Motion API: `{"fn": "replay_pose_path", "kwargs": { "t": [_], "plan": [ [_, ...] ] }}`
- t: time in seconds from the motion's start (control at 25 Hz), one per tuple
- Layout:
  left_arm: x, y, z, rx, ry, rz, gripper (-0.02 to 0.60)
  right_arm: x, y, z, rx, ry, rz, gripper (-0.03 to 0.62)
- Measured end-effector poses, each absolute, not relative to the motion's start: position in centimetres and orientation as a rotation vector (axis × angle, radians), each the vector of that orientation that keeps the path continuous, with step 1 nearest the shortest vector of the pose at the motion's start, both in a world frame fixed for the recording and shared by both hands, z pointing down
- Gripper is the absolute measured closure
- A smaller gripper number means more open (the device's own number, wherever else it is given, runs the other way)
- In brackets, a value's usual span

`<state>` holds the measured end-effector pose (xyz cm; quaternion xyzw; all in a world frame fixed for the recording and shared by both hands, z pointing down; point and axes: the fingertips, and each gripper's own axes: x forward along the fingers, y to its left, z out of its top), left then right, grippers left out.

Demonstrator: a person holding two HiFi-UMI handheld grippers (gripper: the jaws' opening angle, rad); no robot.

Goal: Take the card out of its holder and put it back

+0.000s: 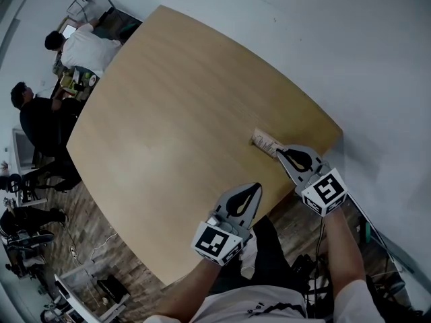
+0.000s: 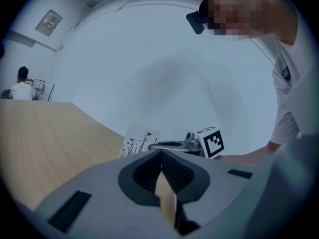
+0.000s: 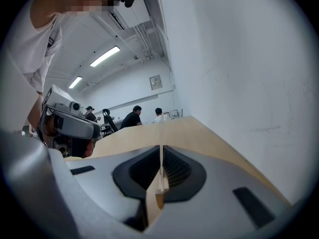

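**Left gripper** (image 1: pixel 256 188): the jaws are together with nothing between them. It hangs just inside the near edge of the table (image 1: pixel 175 99), apart from the work, and steadies nothing.

**Card** (image 2: pixel 137 139): it stands by the near edge, towards the right corner, and is pinched edge-on.

**Holder:** a small wooden piece (image 3: pixel 160 193) sits at the card's foot. I take it for the holder. I cannot tell whether it rests on the table or hangs from the card.

**Right gripper** (image 1: pixel 281 152): the jaws are drawn narrow and clamped on the card.

**Risks, as I judge them:**
- **Holder lifting:** with nothing pressing the holder down, a tight slot could bring it up with the card. It could then drop free and tumble.
- **Fall to the floor:** the work lies close to the table's edge, so anything you let slip may go over it.
- **Bent card:** the card is thin, and a twist of your wrist while its foot is in the slot could bend it.
- **Missed slot:** on the return, a tilted card may miss the slot and push the unheld holder away.
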<state>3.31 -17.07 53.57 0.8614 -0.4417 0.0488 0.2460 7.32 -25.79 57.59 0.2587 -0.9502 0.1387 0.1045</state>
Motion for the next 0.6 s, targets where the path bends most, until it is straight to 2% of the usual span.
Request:
{"fn": "replay_pose_path", "kwargs": {
  "t": [0.6],
  "plan": [
    [1.8, -13.1, 48.4, 2.419, -1.217, 0.080, 0.569, 8.2, -22.8, 49.0, 0.995, -2.842, 0.431, 0.569]
  ]
}}
